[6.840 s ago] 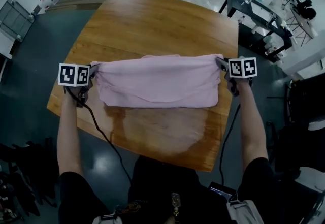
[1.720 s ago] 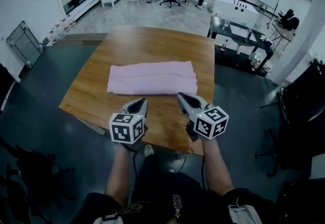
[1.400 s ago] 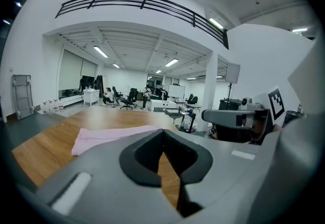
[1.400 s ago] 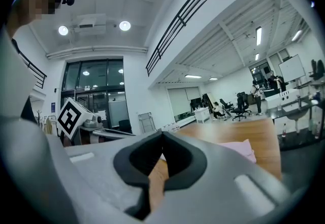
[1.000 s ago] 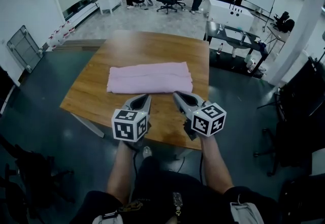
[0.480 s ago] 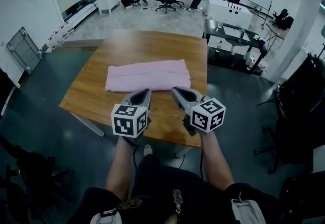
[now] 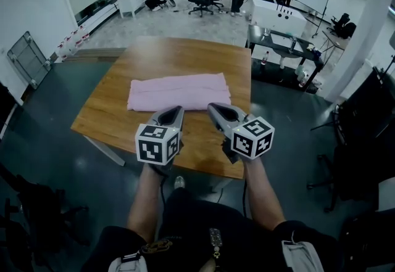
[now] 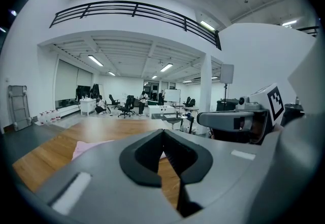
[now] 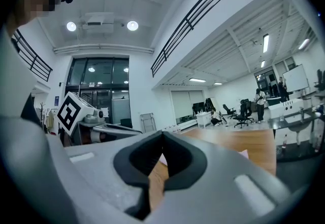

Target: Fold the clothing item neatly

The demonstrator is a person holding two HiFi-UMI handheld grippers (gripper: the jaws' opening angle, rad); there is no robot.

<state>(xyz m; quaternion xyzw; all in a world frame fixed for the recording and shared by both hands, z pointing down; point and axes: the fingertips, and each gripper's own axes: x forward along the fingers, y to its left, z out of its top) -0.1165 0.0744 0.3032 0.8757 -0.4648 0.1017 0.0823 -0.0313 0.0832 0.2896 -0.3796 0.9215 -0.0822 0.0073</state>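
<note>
While the pink garment (image 7: 178,92) lies ahead of them, left gripper (image 7: 176,110) and right gripper (image 7: 213,108) — empty — are clenched.

Folded garment (image 7: 178,91) on table (image 7: 117,113), centre.

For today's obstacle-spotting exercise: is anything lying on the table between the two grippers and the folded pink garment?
Nothing visible does. The left gripper and right gripper, both shut and empty, point toward the pink garment; only bare table shows in between.
</note>
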